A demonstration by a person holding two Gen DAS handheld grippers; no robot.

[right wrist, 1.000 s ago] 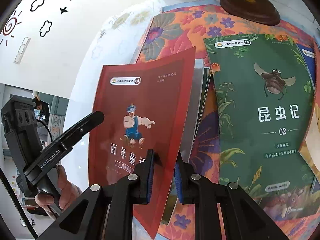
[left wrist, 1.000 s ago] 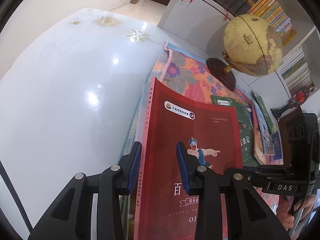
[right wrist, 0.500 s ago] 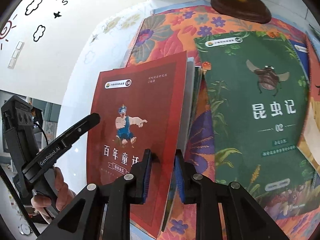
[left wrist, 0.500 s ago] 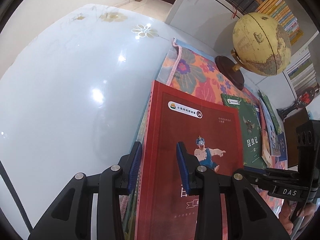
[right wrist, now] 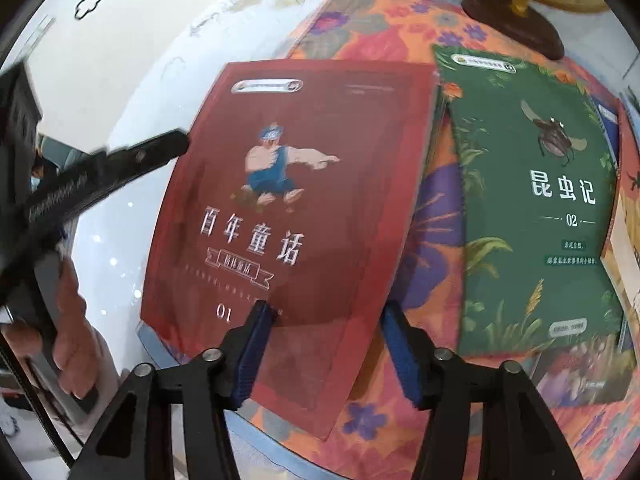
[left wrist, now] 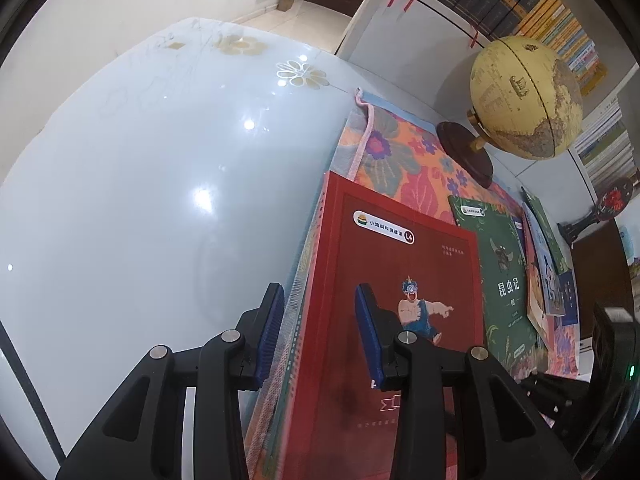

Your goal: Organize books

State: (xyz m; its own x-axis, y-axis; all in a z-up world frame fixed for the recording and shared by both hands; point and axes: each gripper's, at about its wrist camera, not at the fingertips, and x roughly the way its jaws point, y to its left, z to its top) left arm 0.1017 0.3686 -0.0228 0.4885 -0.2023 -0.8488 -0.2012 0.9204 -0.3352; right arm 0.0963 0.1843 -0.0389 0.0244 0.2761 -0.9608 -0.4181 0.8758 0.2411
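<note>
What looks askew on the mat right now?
The red book lies turned at an angle to the green book, not squared with it, its near corner past the floral mat's edge. Further right, more books overlap unevenly. No damage shows.

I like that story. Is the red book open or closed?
Closed: the red book lies flat on the flowered cloth, its front cover showing.
</note>
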